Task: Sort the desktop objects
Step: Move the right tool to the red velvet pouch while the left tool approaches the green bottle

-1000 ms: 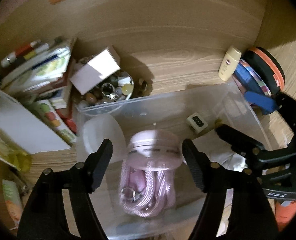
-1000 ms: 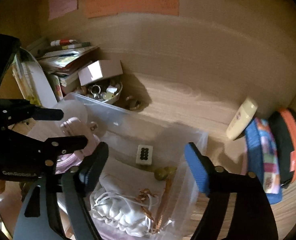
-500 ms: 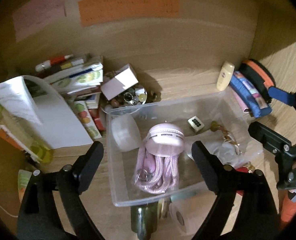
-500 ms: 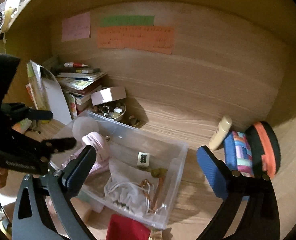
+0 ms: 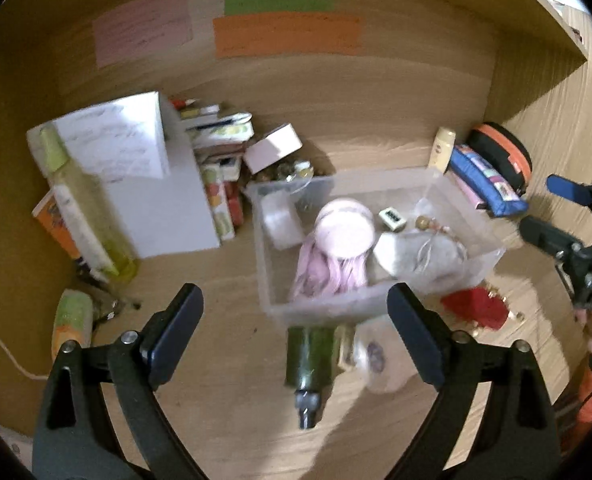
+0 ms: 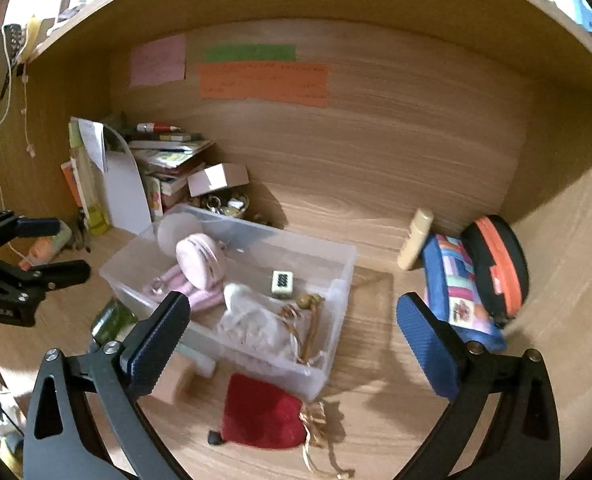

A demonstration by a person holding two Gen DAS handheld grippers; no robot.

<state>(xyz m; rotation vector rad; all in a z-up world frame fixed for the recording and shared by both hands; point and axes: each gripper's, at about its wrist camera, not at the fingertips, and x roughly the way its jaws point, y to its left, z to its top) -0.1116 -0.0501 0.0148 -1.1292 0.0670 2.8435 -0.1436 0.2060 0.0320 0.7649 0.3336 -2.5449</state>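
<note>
- Left wrist view: left gripper [image 5: 296, 324], black, jaws spread wide and just been opening further; nothing between the pads.
- Right wrist view: right gripper [image 6: 291, 336], blue-padded fingers, jaws equally wide, also just been opening; nothing gripped.
- Clear plastic rectangular bin [image 6: 336, 280] sits mid-desk on the wooden desktop [image 6: 376, 400]. Inside: round pink case with pink cord [image 6: 199, 264], white tile with dark dots [image 6: 282, 282], white cloth pouch [image 6: 255, 320], gold-coloured beaded trinket [image 6: 308, 304].
- Red velvet drawstring pouch [image 6: 261, 416] lies on the desk just outside the bin's near corner, gold cord trailing.
- Dark green glass bottle [image 5: 310, 356] lies on its side against the bin's near wall; pale roll [image 5: 376, 356] beside it.
- Blue patchwork pencil case [image 6: 456, 296] and black-and-orange zipped case [image 6: 496, 264] lean at the right wall, cream bottle [image 6: 414, 240] next to them.
- Stacked books and papers [image 6: 163, 160] at back left.
</note>
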